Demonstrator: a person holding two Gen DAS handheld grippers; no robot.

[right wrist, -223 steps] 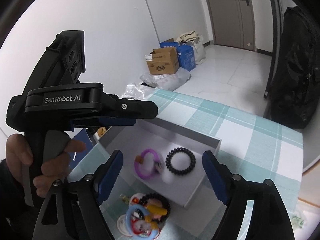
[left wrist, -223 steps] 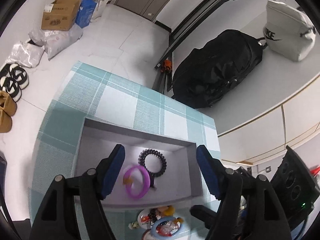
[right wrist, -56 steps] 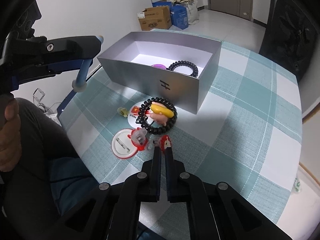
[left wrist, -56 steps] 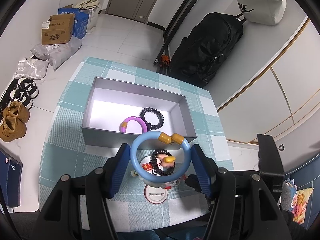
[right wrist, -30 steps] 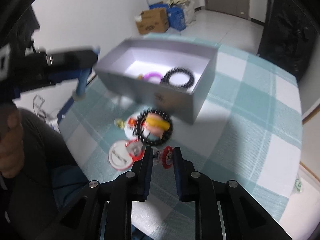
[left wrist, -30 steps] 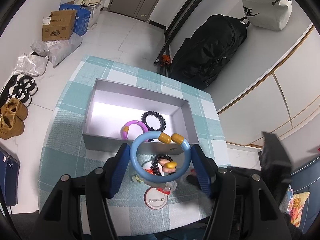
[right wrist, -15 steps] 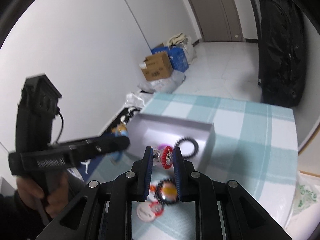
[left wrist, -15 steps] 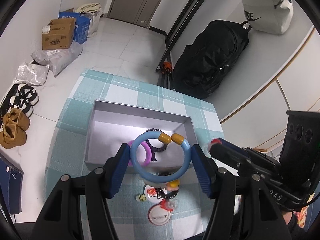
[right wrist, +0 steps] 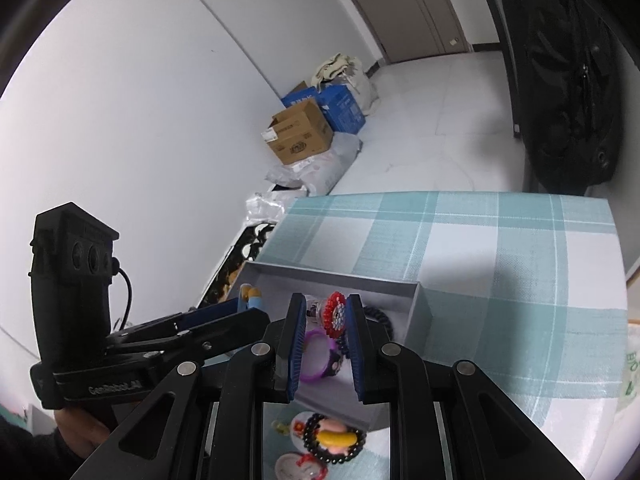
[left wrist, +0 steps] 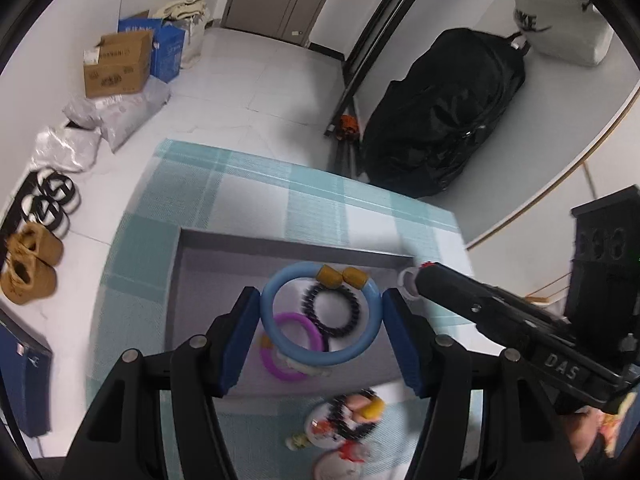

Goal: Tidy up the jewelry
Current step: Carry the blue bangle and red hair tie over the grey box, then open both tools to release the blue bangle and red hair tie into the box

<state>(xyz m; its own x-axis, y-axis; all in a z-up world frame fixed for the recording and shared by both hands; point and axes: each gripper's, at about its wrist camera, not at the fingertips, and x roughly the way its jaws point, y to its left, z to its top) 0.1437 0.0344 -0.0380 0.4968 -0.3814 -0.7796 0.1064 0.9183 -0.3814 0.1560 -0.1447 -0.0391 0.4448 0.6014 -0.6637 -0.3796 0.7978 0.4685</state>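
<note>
Left tool (left wrist: 320, 330) is gripping the blue bangle (left wrist: 320, 316) flat over the grey box (left wrist: 280, 246), ready to drop; right tool (right wrist: 326, 322) is clenching a red beaded charm (right wrist: 335, 314) above the same box, sparing both the cluttered surface (right wrist: 500, 248).
</note>
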